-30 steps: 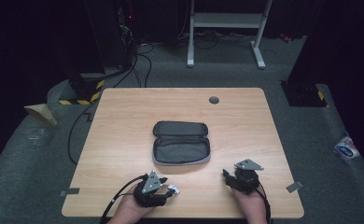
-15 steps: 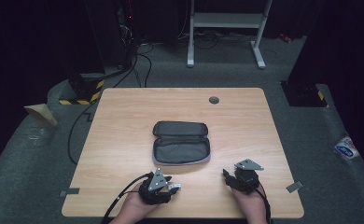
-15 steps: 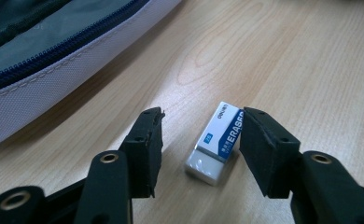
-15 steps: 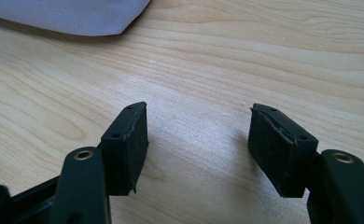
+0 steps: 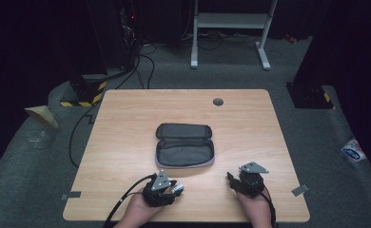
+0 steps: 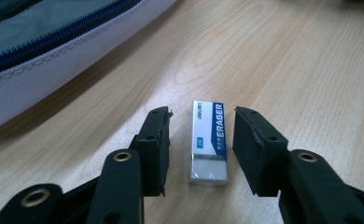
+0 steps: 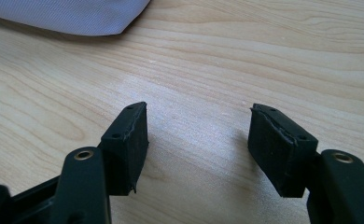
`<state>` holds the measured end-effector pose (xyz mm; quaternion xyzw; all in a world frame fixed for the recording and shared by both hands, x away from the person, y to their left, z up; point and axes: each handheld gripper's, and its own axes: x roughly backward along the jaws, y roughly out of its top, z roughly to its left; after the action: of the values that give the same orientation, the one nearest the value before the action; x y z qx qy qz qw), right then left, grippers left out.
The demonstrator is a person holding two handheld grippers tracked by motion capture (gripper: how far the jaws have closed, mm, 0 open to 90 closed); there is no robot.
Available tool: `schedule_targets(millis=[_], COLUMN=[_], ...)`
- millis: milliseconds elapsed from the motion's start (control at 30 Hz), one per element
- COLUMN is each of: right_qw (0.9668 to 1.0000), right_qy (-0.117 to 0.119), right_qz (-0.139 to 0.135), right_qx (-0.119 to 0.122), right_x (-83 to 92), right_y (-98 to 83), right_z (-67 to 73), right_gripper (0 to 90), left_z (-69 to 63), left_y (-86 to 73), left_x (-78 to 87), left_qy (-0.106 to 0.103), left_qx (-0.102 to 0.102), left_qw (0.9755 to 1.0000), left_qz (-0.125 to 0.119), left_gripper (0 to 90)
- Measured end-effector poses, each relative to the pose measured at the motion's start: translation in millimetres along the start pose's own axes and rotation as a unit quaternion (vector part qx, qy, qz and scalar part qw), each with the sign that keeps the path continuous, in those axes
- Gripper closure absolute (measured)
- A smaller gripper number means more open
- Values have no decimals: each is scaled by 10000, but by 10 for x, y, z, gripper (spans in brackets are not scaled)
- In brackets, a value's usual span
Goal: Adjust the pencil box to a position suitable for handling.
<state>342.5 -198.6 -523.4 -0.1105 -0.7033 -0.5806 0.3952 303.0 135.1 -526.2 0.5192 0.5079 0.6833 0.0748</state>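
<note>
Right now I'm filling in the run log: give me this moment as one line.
left gripper: jaws just closing around eraser, pads not touching | right gripper: open over bare table | pencil case: unzipped, open

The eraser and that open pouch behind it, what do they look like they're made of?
The eraser looks like white rubber or vinyl in a glossy printed paper sleeve; its bare end shows pale. The pouch seems woven grey fabric, matte, with a blue zipper along its edge.

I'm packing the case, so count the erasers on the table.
1. The eraser lies on the table between the left gripper's open jaws, near the open case. Others may hide inside the case.
</note>
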Motion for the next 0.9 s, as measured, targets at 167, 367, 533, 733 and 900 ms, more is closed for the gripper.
schedule_targets(millis=[167,367,533,733,900], right_qw=[10000,10000,10000,10000,10000], right_qy=[1,6,9,12,11], right_qz=[1,0,-2,-2,-2], right_qx=[-1,-2,8,11,11], right_x=[0,0,-1,-1,-1], right_y=[0,0,1,1,1], right_z=[0,0,-1,-2,-1], right_gripper=[375,376,376,376,376], left_z=[-23,-9,-2,4,20], left_y=[-20,-22,-22,-22,-25], left_x=[23,23,23,26,31], left_qy=[58,33,10,17,9], left_qx=[-24,57,70,86,193], left_qw=[10000,10000,10000,10000,9998], left_qz=[-3,-17,-21,-21,-66], left_gripper=[639,724,727,727,726])
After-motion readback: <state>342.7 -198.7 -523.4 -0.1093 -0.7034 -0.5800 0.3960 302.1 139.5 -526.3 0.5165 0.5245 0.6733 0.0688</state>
